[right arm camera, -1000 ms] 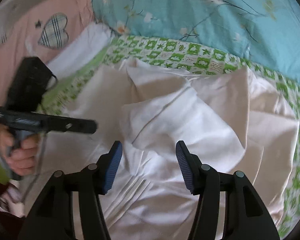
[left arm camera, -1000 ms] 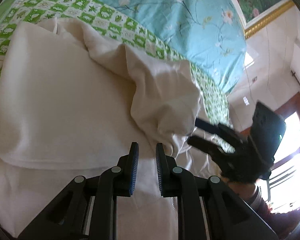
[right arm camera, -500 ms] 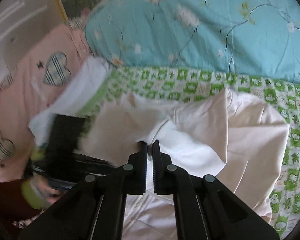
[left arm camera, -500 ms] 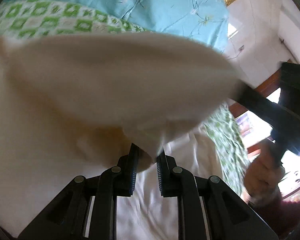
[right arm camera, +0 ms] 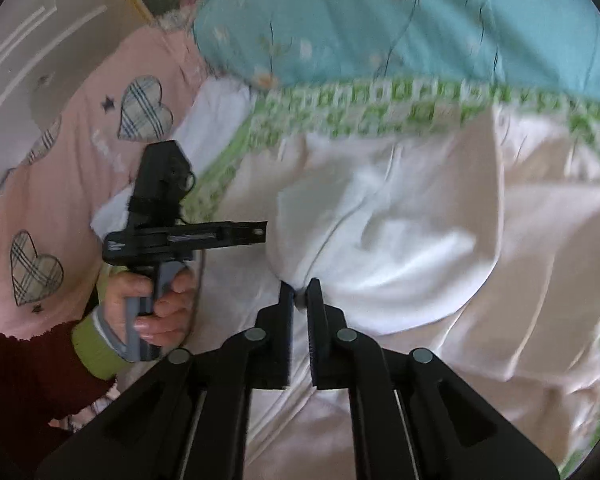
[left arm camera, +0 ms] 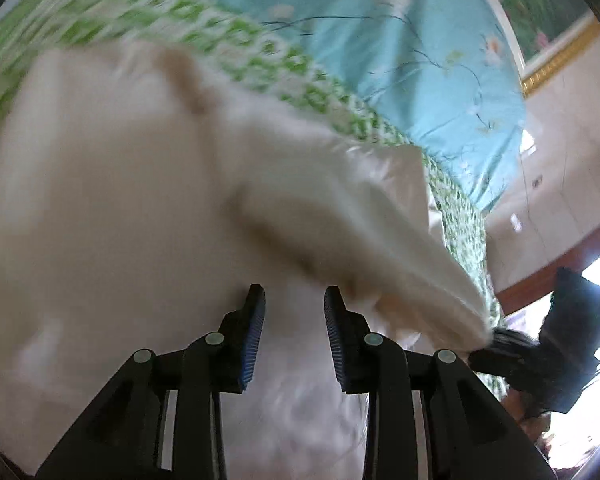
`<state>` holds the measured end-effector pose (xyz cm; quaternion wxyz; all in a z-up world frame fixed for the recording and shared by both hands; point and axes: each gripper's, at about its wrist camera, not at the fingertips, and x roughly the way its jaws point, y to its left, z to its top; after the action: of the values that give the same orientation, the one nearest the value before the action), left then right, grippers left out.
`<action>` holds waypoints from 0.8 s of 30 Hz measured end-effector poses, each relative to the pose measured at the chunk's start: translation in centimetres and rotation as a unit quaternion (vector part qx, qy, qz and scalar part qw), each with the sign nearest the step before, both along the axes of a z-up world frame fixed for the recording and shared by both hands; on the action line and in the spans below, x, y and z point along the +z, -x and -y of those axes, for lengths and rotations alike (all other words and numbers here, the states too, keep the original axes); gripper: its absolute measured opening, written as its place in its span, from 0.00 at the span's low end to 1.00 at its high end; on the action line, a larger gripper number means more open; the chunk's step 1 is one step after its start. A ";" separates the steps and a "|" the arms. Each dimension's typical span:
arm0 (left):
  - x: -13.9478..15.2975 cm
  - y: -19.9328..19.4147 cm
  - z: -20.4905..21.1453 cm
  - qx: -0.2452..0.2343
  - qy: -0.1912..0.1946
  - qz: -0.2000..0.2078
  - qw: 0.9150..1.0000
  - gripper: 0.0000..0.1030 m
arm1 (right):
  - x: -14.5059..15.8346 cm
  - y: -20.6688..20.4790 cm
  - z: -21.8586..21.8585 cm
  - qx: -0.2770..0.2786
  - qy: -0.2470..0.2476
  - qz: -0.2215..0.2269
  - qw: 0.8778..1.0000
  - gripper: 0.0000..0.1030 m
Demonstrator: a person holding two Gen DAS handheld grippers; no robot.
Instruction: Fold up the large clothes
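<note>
Left wrist view: blurred by motion; cream cloth garment [left arm camera: 148, 200], soft & matte, lay heaped on green-checked bedsheet [left arm camera: 260, 60], w/ shiny turquoise floral quilt [left arm camera: 400, 60] behind. Left gripper [left arm camera: 295, 332], black w/ ribbed blue pads, jaws apart & opening, nothing pinched; only slack cloth below the gap. One fold stretched to a taper toward right gripper [left arm camera: 488, 354] at frame's right edge. Right wrist view: right gripper [right arm camera: 301, 298] jaws near together, opening, a puckered white fold [right arm camera: 380, 240] of the garment still nipped at the tips; seam line ran across that fold. Left gripper [right arm camera: 256, 232] seen side-on just beside the cloth edge, held by a hand [right arm camera: 148, 304] w/ lime-green cuff. Pink blanket w/ plaid hearts [right arm camera: 80, 160] at left. Vs half a sec ago: left no longer clamped on the lifted flap; flap dropped, cloth flatter.
</note>
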<state>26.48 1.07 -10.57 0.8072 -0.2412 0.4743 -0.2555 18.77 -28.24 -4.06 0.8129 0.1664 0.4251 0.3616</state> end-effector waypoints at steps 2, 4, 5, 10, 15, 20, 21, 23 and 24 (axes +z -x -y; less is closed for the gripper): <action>-0.3 0.8 -1.6 0.009 0.040 -0.012 0.999 0.35 | -1.0 0.3 -0.2 0.015 -0.016 -0.021 1.000 0.32; 0.1 0.8 -2.7 0.019 0.066 -0.014 0.998 0.58 | -1.1 0.4 1.0 -0.001 -0.034 -0.023 0.999 0.35; 0.4 0.5 -2.9 0.022 0.076 -0.014 0.997 0.62 | -1.2 0.2 1.7 -0.017 -0.040 -0.027 0.999 0.35; 0.9 -2.1 -1.3 -0.005 0.125 -0.040 0.991 0.77 | -3.4 -2.2 7.7 -0.166 -0.072 -0.090 0.979 0.35; -0.5 -4.2 1.6 -0.025 0.103 -0.057 0.993 0.30 | -6.3 -4.8 7.6 -0.193 -0.073 -0.135 0.969 0.35; 2.2 -3.5 1.7 -0.029 0.052 0.014 0.998 0.00 | -6.6 -6.5 6.3 -0.192 -0.055 -0.150 0.968 0.02; 3.7 -3.0 0.9 -0.025 0.046 0.045 0.998 0.00 | -5.7 -6.3 6.9 -0.200 -0.066 -0.129 0.969 0.02; 5.4 -2.3 0.1 -0.020 0.029 0.080 0.996 0.00 | -2.3 -5.0 8.5 -0.220 -0.096 -0.059 0.969 0.02; 5.7 -2.0 -0.3 -0.021 0.024 0.089 0.996 0.00 | -0.8 -4.3 8.9 -0.226 -0.105 -0.032 0.968 0.02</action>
<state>28.52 1.38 -4.86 0.8349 -0.2268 0.3990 -0.3038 23.11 -37.16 -4.86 0.8374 0.3542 0.3617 0.2062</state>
